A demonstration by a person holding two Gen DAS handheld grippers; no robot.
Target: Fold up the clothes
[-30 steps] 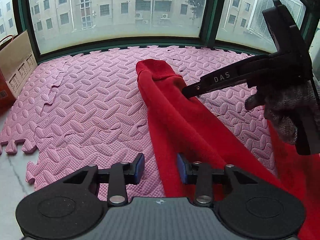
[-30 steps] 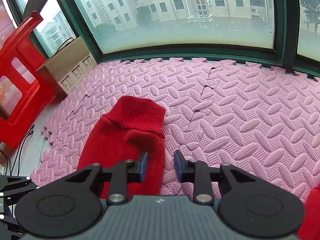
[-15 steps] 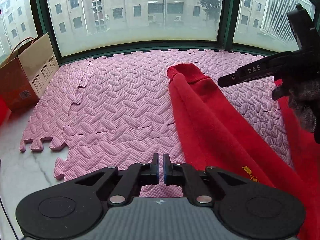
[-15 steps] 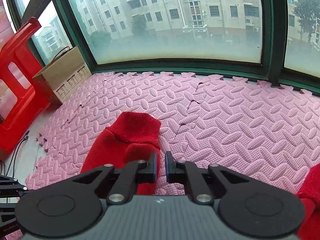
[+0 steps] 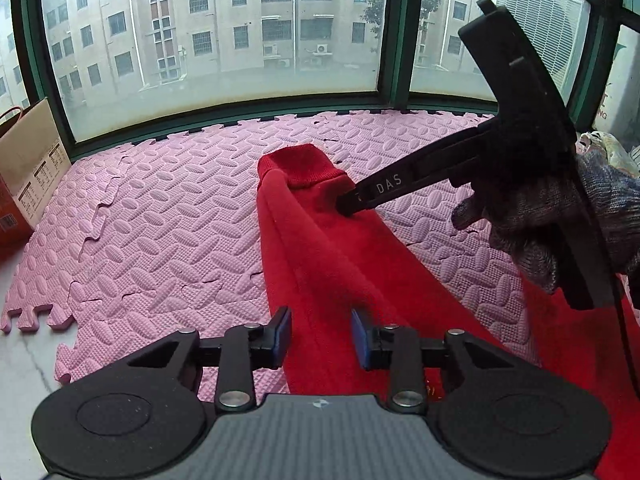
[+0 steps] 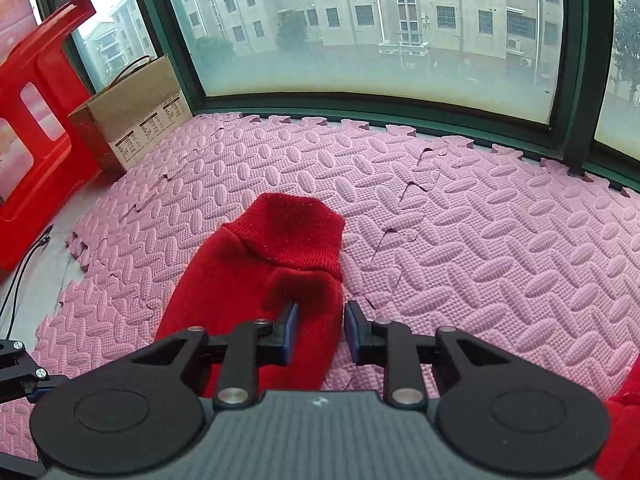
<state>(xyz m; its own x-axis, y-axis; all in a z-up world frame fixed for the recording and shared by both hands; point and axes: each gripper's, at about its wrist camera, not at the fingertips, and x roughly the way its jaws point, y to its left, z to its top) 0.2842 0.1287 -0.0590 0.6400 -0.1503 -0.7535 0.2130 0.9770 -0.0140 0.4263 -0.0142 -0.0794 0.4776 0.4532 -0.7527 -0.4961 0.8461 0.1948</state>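
Note:
A red sweater sleeve [image 5: 320, 248] lies stretched across the pink foam mat [image 5: 168, 216], its ribbed cuff [image 5: 304, 166] at the far end. My left gripper [image 5: 320, 338] is open, its jaws either side of the sleeve near its base. My right gripper [image 6: 319, 330] is open, its jaws astride the sleeve [image 6: 256, 308] just behind the cuff [image 6: 292, 232]. In the left wrist view the right gripper [image 5: 352, 202], held by a gloved hand [image 5: 560, 216], has its tips at the sleeve by the cuff. More red fabric [image 5: 572, 340] lies at the right.
A brown paper bag [image 6: 132, 108] and a red plastic stool [image 6: 36, 120] stand at the mat's left edge by the window. Bare floor and a black cable [image 6: 24, 264] lie left of the mat. Green window frames [image 6: 400, 108] bound the far side.
Both grippers were shut half a second ago and are open now. Both have moved back down onto the sleeve, the right one to just behind the cuff.

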